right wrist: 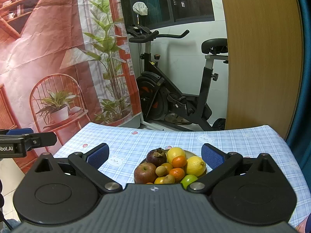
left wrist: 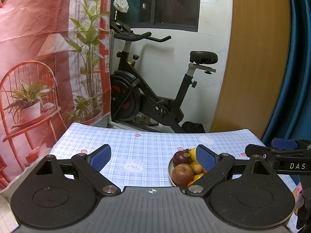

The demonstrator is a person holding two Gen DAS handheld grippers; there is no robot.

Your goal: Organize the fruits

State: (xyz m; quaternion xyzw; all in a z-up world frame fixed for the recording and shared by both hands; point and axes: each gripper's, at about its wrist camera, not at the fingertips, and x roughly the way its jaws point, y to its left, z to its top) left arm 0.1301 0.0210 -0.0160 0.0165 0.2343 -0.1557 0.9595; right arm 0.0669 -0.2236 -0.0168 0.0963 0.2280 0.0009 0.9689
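A plate (right wrist: 191, 152) heaped with fruit rests on the checked tablecloth. On it I see a red apple (right wrist: 144, 172), a dark mangosteen (right wrist: 156, 157), two lemons (right wrist: 195, 166), several small oranges (right wrist: 178, 161), a green fruit (right wrist: 188, 181) and small brown fruits (right wrist: 161, 170). My right gripper (right wrist: 155, 154) is open above the near side of the plate, nothing between its blue pads. My left gripper (left wrist: 153, 158) is open too, left of the plate (left wrist: 170, 169); its right finger covers part of the fruit, with the apple (left wrist: 182, 175) and mangosteen (left wrist: 181, 157) showing.
The table (left wrist: 136, 145) carries a blue checked cloth with bear prints. Behind it stands an exercise bike (left wrist: 155, 89). A printed red backdrop (left wrist: 48, 58) hangs at the left, a wooden panel (left wrist: 256, 58) and a blue curtain at the right.
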